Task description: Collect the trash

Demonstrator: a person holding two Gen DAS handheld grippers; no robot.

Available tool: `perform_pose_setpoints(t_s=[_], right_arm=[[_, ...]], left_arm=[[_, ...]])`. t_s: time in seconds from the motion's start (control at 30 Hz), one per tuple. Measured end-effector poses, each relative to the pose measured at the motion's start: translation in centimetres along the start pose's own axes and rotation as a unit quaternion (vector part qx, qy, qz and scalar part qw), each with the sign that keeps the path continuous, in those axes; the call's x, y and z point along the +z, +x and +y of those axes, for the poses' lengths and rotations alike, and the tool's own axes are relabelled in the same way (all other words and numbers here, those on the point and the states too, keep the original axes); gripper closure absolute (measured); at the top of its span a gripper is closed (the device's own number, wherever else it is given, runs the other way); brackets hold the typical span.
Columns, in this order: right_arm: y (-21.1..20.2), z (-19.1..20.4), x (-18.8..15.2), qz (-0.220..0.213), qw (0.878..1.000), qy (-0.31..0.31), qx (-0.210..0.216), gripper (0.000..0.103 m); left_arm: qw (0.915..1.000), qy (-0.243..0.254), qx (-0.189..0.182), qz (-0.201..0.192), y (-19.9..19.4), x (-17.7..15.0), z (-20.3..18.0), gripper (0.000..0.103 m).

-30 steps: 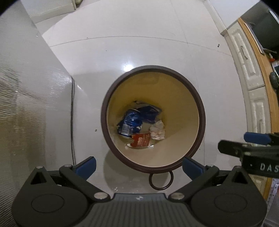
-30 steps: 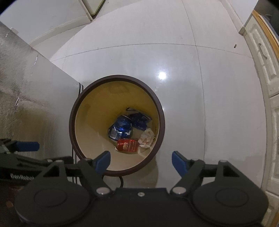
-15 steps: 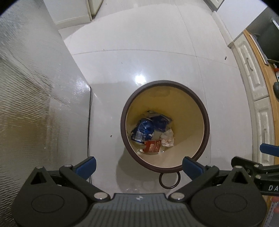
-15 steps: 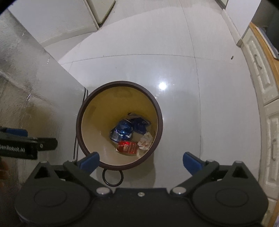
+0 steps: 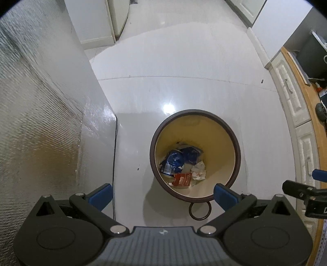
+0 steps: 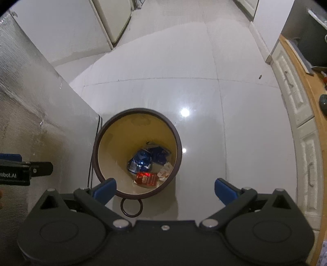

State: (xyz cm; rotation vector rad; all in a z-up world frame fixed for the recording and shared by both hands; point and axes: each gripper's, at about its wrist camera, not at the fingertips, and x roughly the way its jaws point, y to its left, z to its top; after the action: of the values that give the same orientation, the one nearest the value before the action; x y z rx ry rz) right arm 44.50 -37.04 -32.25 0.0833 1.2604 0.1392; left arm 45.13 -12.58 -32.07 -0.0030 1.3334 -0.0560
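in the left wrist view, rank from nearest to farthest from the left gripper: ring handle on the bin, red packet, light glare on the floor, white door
1. ring handle: just ahead of the left gripper, on the bin's near rim.
2. red packet: inside the bin, near side.
3. light glare: on the floor beyond the bin.
4. white door: far off, upper left.

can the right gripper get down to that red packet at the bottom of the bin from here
Probably yes. The right gripper is open and empty above the bin, whose mouth is uncovered, and the red packet lies exposed on top, though deep down against the near wall.
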Motion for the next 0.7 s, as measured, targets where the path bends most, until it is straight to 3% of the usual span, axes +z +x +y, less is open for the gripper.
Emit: perform_pose_setpoints(t_s=[0.37,0.7], right_arm=[[-5.8,0.0,-0.8,-0.064,0.998,-0.016,-0.002,0.0],[-12.9,0.3,-1.2,-0.154,0.988,-0.033,0.006,0.0]], left_arm=[[0.9968,-0.007,-0.01,-0.079,-6.7,-0.9,-0.6,0.0],[0.9885,-0.002,0.003,-0.151,-13.6,-1.8,-0.3,0.0]])
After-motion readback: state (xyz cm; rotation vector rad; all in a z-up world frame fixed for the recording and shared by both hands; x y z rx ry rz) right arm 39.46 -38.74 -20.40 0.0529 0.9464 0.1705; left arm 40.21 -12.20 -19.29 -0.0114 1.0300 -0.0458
